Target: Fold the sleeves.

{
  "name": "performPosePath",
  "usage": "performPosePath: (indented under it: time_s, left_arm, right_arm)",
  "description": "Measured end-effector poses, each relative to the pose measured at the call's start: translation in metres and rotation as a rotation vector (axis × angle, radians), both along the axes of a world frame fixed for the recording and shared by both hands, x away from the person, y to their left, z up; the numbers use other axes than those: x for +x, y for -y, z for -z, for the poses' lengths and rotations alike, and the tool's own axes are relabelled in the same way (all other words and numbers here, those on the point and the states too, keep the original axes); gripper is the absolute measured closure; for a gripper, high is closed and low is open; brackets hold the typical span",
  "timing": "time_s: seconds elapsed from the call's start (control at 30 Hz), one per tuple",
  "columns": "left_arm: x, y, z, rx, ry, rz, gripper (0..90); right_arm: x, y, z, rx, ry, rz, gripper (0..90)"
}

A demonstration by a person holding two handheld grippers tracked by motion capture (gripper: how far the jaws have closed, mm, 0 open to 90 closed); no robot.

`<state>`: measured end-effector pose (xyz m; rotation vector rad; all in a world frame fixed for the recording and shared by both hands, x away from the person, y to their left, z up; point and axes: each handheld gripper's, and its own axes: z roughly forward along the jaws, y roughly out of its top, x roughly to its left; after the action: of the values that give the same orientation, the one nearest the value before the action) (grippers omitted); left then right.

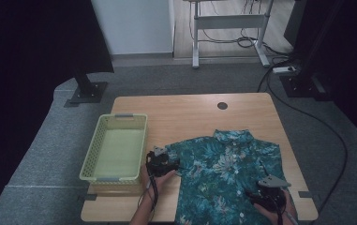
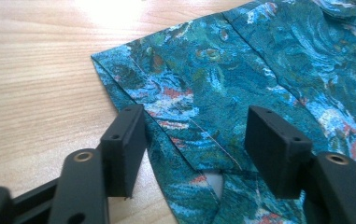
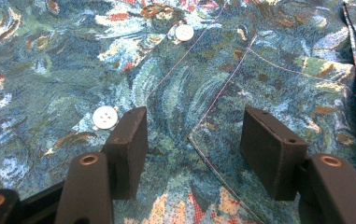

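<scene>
Our left gripper (image 1: 163,165) sits with its jaws spread wide over the hem of the shirt's short sleeve, and our right gripper (image 1: 269,194) hangs just as open above the lower front of the shirt (image 1: 223,173); neither holds anything.

The wooden table (image 1: 185,110) carries everything. On it the teal, leaf-printed shirt lies flat and face up, collar away from us, filling the right half. Just beside its sleeve stands the pale green basket (image 1: 100,136), with nothing in it.

In the left gripper view the sleeve (image 2: 175,93) edge runs between the jaws, folded double at the cuff. In the right gripper view we see the chest pocket (image 3: 278,88) and two white buttons, the nearer button (image 3: 105,116) just beside one jaw.

We judge this the start of folding: next, the left jaws must drop and pinch the sleeve hem cleanly, catching both layers, before carrying it inward.
</scene>
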<state>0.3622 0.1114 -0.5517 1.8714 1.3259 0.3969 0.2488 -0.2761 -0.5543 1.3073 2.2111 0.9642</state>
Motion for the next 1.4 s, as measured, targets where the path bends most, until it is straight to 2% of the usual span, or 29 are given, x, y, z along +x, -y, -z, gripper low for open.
performPosePath:
  time_s: [0.1, 0.2, 0.3, 0.5, 0.6, 0.7, 0.83, 1.17, 1.4]
  left_arm:
    - [-0.001, 0.002, 0.001, 0.037, 0.022, 0.007, 45.1]
    - [-0.001, 0.002, 0.001, 0.039, 0.026, 0.028, 54.1]
    - [0.000, 0.002, 0.002, 0.025, 0.025, 0.051, 64.0]
    - [0.005, 0.002, 0.003, -0.001, 0.006, 0.064, 79.7]
    - [0.007, 0.001, 0.004, -0.050, -0.025, 0.090, 85.1]
    - [0.007, 0.002, 0.004, -0.062, -0.031, 0.111, 87.5]
    - [0.007, 0.005, 0.002, -0.040, -0.031, 0.118, 88.0]
    - [0.005, 0.008, -0.005, -0.029, -0.015, 0.126, 87.8]
    - [0.004, 0.004, -0.011, -0.048, -0.006, 0.123, 87.9]
  right_arm:
    - [0.000, 0.000, 0.000, -0.001, -0.001, 0.000, 40.9]
    - [0.000, 0.000, 0.000, 0.000, 0.000, 0.001, 40.9]
    - [0.000, 0.000, 0.001, 0.002, 0.007, 0.009, 40.8]
    - [0.000, -0.001, 0.001, 0.004, 0.010, 0.015, 40.8]
    - [0.000, -0.001, 0.001, 0.004, 0.010, 0.014, 40.8]
    - [0.000, 0.000, 0.001, 0.005, 0.011, 0.011, 40.8]
    - [0.000, 0.000, 0.001, 0.007, 0.014, 0.006, 40.8]
    - [0.000, 0.001, 0.002, 0.007, 0.017, 0.001, 40.8]
    - [0.000, 0.001, 0.002, 0.008, 0.019, -0.001, 40.7]
